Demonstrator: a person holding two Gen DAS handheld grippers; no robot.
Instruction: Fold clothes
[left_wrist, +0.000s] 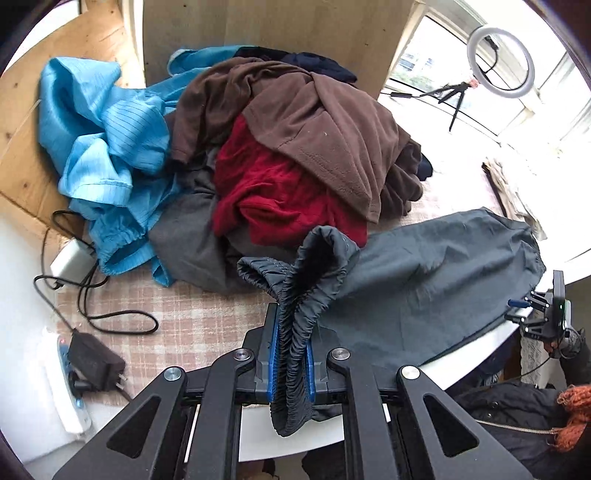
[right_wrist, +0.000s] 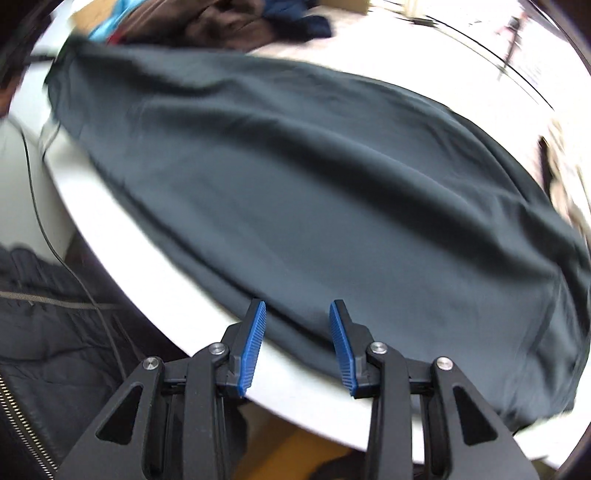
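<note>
Dark grey trousers (left_wrist: 436, 288) lie stretched along the front of the round white table (left_wrist: 291, 439). My left gripper (left_wrist: 291, 325) is shut on their gathered elastic waistband (left_wrist: 295, 343), which bunches up between the blue pads. In the right wrist view the same trousers (right_wrist: 314, 192) spread across the table (right_wrist: 155, 266). My right gripper (right_wrist: 297, 314) is open and empty at the near edge of the fabric, just above the table rim. It also shows small at the far right of the left wrist view (left_wrist: 532, 314).
A pile of clothes sits behind: brown fleece (left_wrist: 314, 122), red knit (left_wrist: 280, 195), blue garment (left_wrist: 107, 147), grey cloth (left_wrist: 188, 243). A power strip (left_wrist: 64, 373), adapter (left_wrist: 94, 360) and cables (left_wrist: 110, 317) lie left. A ring light (left_wrist: 500, 61) stands by the window.
</note>
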